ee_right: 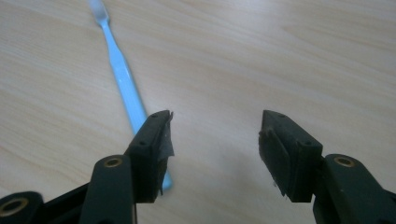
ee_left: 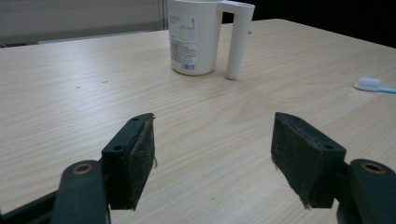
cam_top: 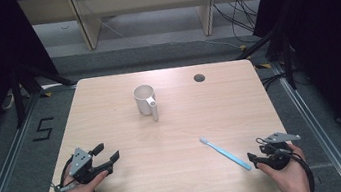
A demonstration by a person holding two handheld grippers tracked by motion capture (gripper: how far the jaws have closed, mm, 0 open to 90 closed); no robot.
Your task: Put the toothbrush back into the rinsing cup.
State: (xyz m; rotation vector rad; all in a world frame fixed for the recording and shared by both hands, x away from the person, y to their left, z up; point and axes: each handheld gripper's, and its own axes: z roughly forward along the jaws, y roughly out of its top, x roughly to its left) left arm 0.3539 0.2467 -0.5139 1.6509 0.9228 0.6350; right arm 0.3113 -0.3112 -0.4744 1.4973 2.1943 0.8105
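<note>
Even overhead light, table (cam_top: 175, 141) bright, surroundings dark; toothbrush (ee_right: 122, 79) head blurred, soft shadows.

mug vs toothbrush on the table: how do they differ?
Pose: the mug stands upright, mouth up; the toothbrush lies flat, angled across the table.
Colour: the mug is white with a printed label; the toothbrush has a light blue handle and a white head.
Place: the mug sits toward the far middle; the toothbrush lies near the right tool, its handle end by one jaw.
Shared: both rest on the table, and neither is held.
</note>
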